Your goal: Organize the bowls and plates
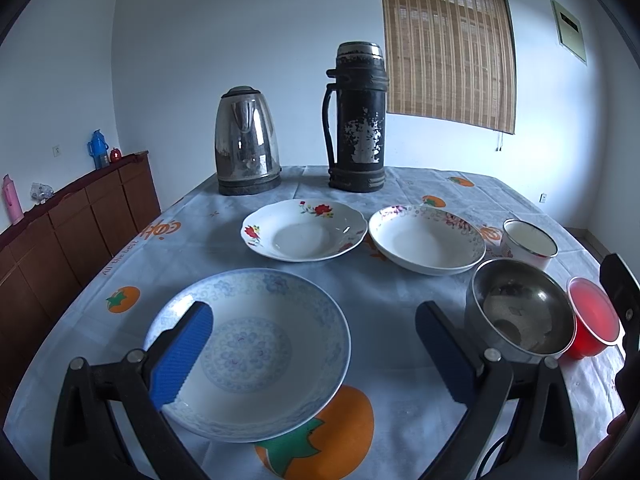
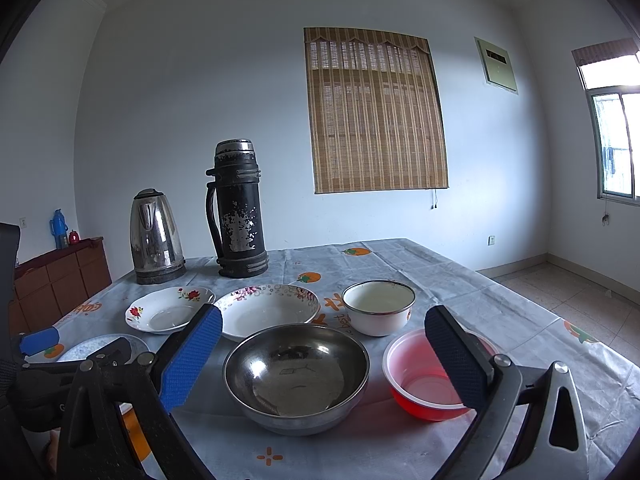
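**Three plates, three bowls laid out as two open claws hover over the table**

Two hand-held claws hang above a table (image 2: 400, 264) covered by a pale cloth printed with orange fruit, both with jaws spread wide and gripping nothing. The left claw (image 1: 316, 344), fitted with blue ribbed pads, frames the first of three plates: a shallow white plate with a pale blue pattern (image 1: 256, 344), lying directly below and between its fingers, the left finger overlapping the plate's rim in the view. Ahead of that claw sit the other two plates side by side, close together: a white scalloped plate with red flowers (image 1: 304, 230) and, to its right, a white deep plate with a purple floral rim (image 1: 426, 238).

The right claw (image 2: 324, 356) hovers over the three bowls. A round stainless-steel bowl (image 2: 296, 376) rests between its fingers; a translucent red plastic bowl (image 2: 424, 380) sits beside it under the right finger, partly hidden by it; a white enamel bowl with a dark rim (image 2: 378, 308) stands just beyond, between the two.

At the far end of the table, well ahead of both claws, stand one shiny steel electric kettle (image 2: 156, 236) and one tall black worn thermos flask (image 2: 238, 208), side by side.
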### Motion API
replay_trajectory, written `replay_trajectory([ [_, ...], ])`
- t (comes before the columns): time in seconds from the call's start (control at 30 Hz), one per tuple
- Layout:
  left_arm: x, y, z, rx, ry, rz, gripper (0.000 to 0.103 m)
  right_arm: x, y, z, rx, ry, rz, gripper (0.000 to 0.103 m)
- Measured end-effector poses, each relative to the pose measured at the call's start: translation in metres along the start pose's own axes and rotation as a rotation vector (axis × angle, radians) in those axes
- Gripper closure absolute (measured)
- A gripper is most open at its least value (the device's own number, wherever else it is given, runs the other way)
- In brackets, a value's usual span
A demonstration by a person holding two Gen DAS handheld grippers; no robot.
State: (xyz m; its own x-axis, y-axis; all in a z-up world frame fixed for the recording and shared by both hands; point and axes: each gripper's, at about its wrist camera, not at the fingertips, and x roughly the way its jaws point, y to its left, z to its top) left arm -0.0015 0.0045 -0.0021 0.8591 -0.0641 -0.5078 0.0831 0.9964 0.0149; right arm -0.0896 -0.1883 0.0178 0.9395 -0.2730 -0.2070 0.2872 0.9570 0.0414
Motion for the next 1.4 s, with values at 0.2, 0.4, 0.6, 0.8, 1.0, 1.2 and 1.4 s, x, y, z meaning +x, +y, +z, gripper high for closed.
replay_trajectory([
  [0.2,0.001,0.000,0.000,-0.001,0.001,-0.001,0.000,0.000,0.000,0.000,-0.001,0.001,0.000,0.001],
  [0.4,0.000,0.001,0.000,-0.001,0.001,0.000,0.000,-0.001,0.001,0.000,-0.001,-0.001,0.004,0.001],
  [0.6,0.000,0.001,0.000,-0.002,0.004,-0.001,0.000,-0.002,0.001,0.000,-0.002,0.000,0.011,0.001],
  [0.8,0.002,0.004,0.001,0.001,0.014,0.010,0.000,-0.001,0.001,0.000,0.004,0.003,0.008,0.001],
  [1.0,0.005,0.004,-0.001,0.013,0.031,0.019,0.000,0.003,-0.001,-0.001,0.013,0.027,0.004,0.001],
  [1.2,0.004,-0.002,-0.005,0.042,0.022,0.016,0.000,0.004,-0.005,-0.001,0.027,0.041,0.001,0.001],
  [1.4,0.007,-0.006,-0.009,0.046,0.046,-0.011,0.000,0.006,-0.012,-0.001,0.041,0.052,0.004,0.001],
])
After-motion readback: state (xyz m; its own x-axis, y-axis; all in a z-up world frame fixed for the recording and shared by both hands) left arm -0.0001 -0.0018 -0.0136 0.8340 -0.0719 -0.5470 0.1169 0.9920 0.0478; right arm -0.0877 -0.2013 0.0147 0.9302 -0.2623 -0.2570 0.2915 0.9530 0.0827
